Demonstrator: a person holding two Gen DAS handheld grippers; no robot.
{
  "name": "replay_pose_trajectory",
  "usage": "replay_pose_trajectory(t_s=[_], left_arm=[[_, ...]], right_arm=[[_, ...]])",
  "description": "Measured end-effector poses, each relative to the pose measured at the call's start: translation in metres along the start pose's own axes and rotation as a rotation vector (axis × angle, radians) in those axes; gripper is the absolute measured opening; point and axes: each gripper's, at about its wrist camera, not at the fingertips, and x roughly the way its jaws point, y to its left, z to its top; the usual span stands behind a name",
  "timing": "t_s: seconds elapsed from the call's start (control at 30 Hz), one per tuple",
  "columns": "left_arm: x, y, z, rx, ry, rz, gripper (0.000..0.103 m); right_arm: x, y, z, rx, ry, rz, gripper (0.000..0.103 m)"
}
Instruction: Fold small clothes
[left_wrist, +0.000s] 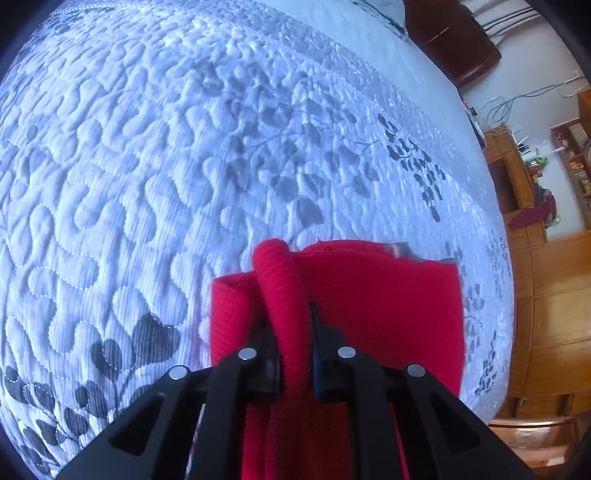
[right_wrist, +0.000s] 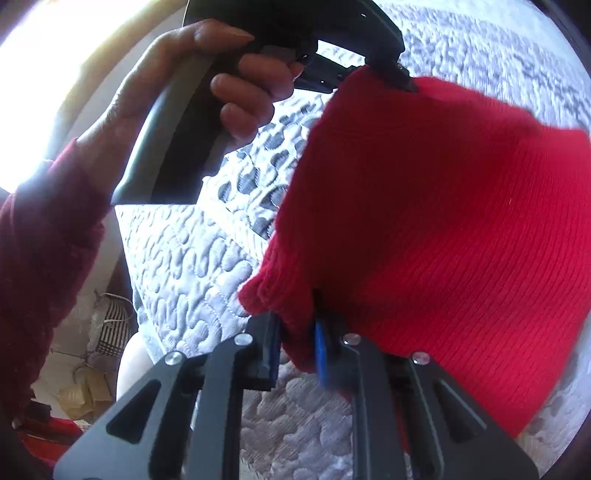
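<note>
The red knit garment (left_wrist: 369, 295) hangs just above the quilted bedspread (left_wrist: 147, 147), held up at two places along its upper edge. In the left wrist view, the left gripper (left_wrist: 295, 332) has its jaws clenched on a rolled ridge of the garment, which runs up between the two black fingers and bulges out beyond their tips; the rest of the cloth spreads flat to either side of that ridge, over the bedspread. In the right wrist view, the right gripper (right_wrist: 299, 325) grasps a bunched corner of the garment (right_wrist: 443, 221); the knit edge passes between its jaws against the blue pad, and the main body of the cloth falls away to the right of the jaws, covering most of the bedspread (right_wrist: 192, 266) on that side. At the top of this view the left gripper (right_wrist: 400, 79) pinches the garment's far corner, and the person's hand (right_wrist: 221, 81), in a dark red sleeve (right_wrist: 48, 229), wraps its handle. Beyond the bedspread's edge, in the left wrist view, stands wooden furniture (left_wrist: 546, 295).
</note>
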Motion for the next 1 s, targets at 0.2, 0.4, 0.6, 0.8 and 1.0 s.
replay_pose_trajectory(t_s=[0.2, 0.4, 0.6, 0.8, 1.0], left_arm=[[-0.015, -0.001, -0.007, 0.001, 0.006, -0.042, 0.018], [-0.049, -0.018, -0.062, 0.097, 0.048, -0.001, 0.028], [-0.076, -0.015, -0.130, 0.090, 0.087, 0.054, 0.031], [-0.075, -0.028, -0.170, 0.126, 0.109, 0.104, 0.034], [-0.055, -0.020, -0.175, 0.113, 0.119, 0.133, 0.018]], right_arm=[[-0.016, -0.012, -0.001, 0.079, -0.029, 0.183, 0.061], [-0.067, -0.023, -0.018, 0.059, -0.060, 0.133, 0.060], [-0.104, -0.054, -0.035, 0.122, -0.065, -0.066, 0.060], [-0.112, -0.086, -0.059, 0.228, -0.038, -0.119, 0.060], [-0.102, -0.096, -0.069, 0.303, -0.015, -0.080, 0.060]])
